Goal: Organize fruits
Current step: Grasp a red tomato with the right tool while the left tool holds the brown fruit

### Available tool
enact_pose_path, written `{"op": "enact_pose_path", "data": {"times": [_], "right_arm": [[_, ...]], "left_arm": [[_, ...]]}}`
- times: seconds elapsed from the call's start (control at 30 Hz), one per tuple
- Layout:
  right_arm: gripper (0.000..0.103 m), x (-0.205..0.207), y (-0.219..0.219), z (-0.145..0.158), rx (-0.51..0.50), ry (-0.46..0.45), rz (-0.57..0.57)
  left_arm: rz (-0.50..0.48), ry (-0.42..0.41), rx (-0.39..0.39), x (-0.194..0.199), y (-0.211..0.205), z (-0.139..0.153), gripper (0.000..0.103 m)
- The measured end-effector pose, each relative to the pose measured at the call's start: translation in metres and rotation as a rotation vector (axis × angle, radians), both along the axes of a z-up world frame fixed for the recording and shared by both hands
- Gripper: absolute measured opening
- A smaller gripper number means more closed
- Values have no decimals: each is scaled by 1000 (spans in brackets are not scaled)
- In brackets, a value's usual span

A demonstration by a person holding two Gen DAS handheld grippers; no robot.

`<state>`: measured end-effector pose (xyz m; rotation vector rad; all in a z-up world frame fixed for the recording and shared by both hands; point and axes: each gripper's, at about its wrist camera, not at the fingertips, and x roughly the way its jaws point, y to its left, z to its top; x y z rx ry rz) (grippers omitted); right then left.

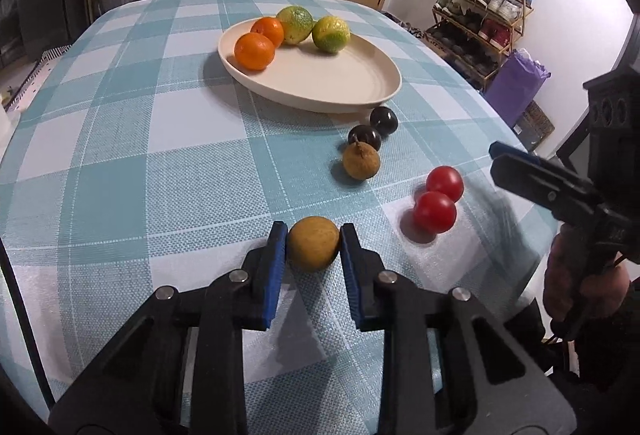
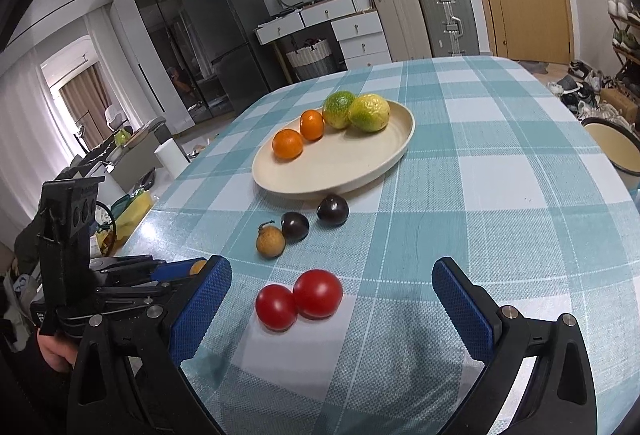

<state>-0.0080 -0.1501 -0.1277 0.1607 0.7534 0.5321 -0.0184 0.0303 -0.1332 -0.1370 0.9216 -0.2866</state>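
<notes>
Left hand-held gripper (image 1: 313, 241), black frame, blue pads: pinching small round tan longan-like fruit (image 1: 313, 243) on teal-and-white checked counter (image 1: 140, 139). Right hand-held gripper (image 2: 332, 287): spread wide, nothing between pads, two glossy red cherry tomatoes (image 2: 300, 300) on cloth just ahead. Second tan stemmed fruit (image 2: 271, 241) and two dark purple round fruits (image 2: 314, 218) at 12 o'clock of tomatoes. Cream oval plate (image 2: 344, 171) beyond: two oranges (image 2: 299, 136), two green-yellow citrus (image 2: 356, 111) along far rim.
</notes>
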Motion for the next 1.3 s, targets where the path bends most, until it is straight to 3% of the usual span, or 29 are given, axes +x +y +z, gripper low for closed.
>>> {"op": "enact_pose_path", "data": {"times": [0.2,0.37,0.43,0.5,0.67,0.73,0.97,1.03,1.3], "right_arm": [[102,4,2,-6,13,37,8],[94,7,2,-12,24,65,5],[82,9,2,-14,28,77,5],[81,11,3,-17,29,98,2],[68,15,3,-20,46,130,-8],[57,16,3,-23,44,144,-10],[45,17,11,-25,28,161,11],[36,17,12,-26,34,167,24],[31,17,17,-25,18,156,45]], "left_arm": [[10,-12,-24,-3,7,7,24],[5,-11,-32,-5,8,9,24],[4,-5,-32,-5,7,8,24],[7,-1,-35,-5,8,7,24],[12,6,-40,-5,9,6,24],[14,7,-42,-4,10,5,24],[19,11,-49,-3,12,6,24],[23,7,-48,-3,12,8,24],[45,-26,-73,6,20,25,24]]}}
